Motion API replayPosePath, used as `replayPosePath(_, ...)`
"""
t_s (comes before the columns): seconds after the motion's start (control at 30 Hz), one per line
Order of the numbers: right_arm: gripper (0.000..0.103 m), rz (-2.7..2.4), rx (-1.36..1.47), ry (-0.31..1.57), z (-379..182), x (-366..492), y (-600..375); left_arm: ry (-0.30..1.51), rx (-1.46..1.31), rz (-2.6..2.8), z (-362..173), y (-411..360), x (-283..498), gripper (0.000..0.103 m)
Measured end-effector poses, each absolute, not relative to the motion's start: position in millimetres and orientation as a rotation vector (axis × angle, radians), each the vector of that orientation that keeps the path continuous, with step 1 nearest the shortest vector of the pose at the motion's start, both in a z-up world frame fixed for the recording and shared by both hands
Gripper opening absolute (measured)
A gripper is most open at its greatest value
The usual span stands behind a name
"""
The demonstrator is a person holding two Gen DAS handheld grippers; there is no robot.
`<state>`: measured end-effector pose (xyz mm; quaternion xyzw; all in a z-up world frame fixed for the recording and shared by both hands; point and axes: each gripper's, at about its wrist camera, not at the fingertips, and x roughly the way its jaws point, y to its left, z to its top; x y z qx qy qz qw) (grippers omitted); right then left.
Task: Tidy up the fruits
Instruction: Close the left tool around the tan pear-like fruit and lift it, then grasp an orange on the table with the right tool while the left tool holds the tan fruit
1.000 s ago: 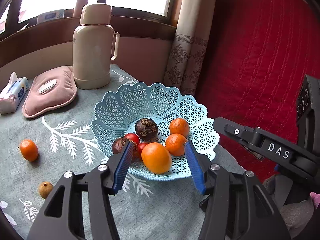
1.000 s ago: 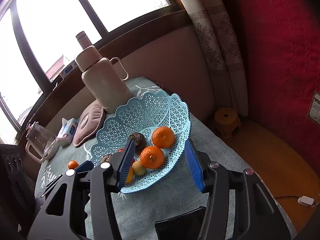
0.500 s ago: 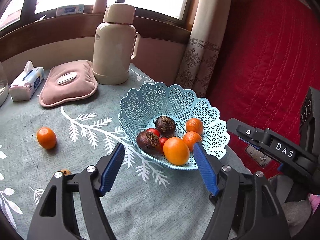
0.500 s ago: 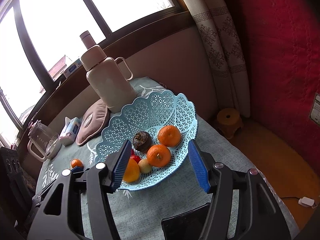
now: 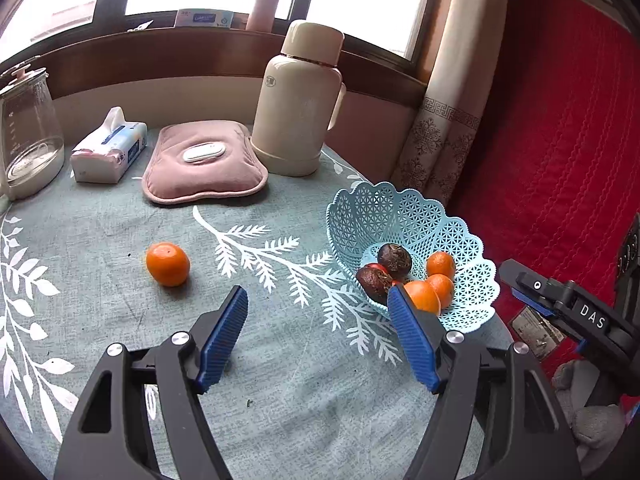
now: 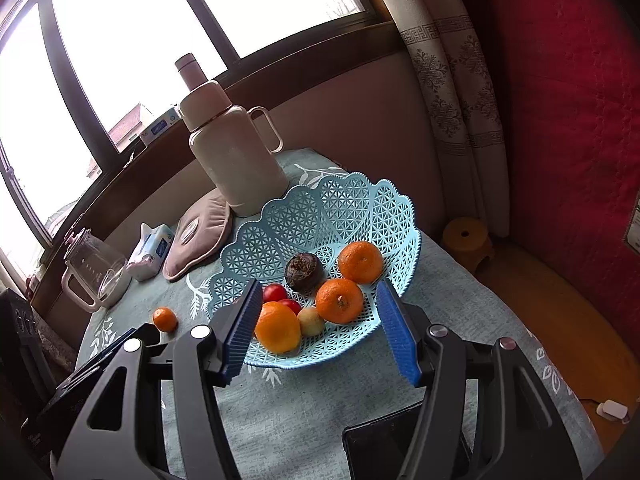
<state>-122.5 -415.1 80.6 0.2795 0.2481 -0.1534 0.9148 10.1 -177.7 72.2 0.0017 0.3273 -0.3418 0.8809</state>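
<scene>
Lone mandarin (image 5: 167,263) left out on the desk (image 5: 280,380), far-left of the left gripper (image 5: 316,340): jaws spreading, nothing between, likely readying for it. Further right, blue basket (image 6: 356,200) gathering the other fruit. Right gripper (image 6: 320,334) poised at its near rim, jaws opening, empty, clear of the oranges

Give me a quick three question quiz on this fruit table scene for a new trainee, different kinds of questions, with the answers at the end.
1. True or false: the lone orange on the tablecloth lies outside the basket.
2. What stands directly behind the pink cushion? A) thermos B) lamp C) vase
3. Fill in: the left gripper holds ____ between its pads.

Key: 1 true. 2 A, the thermos. 3 nothing; its jaws are opening over bare cloth.
</scene>
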Motion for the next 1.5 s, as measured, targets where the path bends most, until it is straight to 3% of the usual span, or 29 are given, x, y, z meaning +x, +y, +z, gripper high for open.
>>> replayPosePath(0.17, 0.086, -0.317, 0.582, 0.484, 81.2, -125.3, -412.6, 0.700, -0.030, -0.650, 66.0, -151.4, 16.2, 0.080)
replayPosePath(0.5, 0.087, -0.240, 0.550, 0.511, 81.3, -119.2, -394.1, 0.754, -0.026, -0.548, 42.5, -119.1, 23.7, 0.080)
replayPosePath(0.93, 0.087, -0.187, 0.455, 0.542, 80.1, -112.0, -363.7, 0.807, 0.057, -0.528, 22.9, -138.8, 34.6, 0.080)
replayPosePath(1.17, 0.087, -0.183, 0.455, 0.555, 76.7, -110.0, -361.8, 0.834, 0.086, -0.538, 16.1, -152.2, 42.8, 0.060)
replayPosePath(1.23, 0.087, -0.181, 0.453, 0.561, 75.0, -109.1, -360.3, 0.847, 0.094, -0.539, 13.1, -156.1, 45.3, 0.044)
replayPosePath(1.33, 0.087, -0.176, 0.448, 0.569, 73.2, -107.1, -358.0, 0.863, 0.099, -0.535, 7.7, -158.5, 48.4, 0.033)
replayPosePath(1.5, 0.087, -0.170, 0.440, 0.576, 70.8, -106.2, -354.6, 0.858, 0.087, -0.539, 7.6, -154.9, 48.5, 0.028)
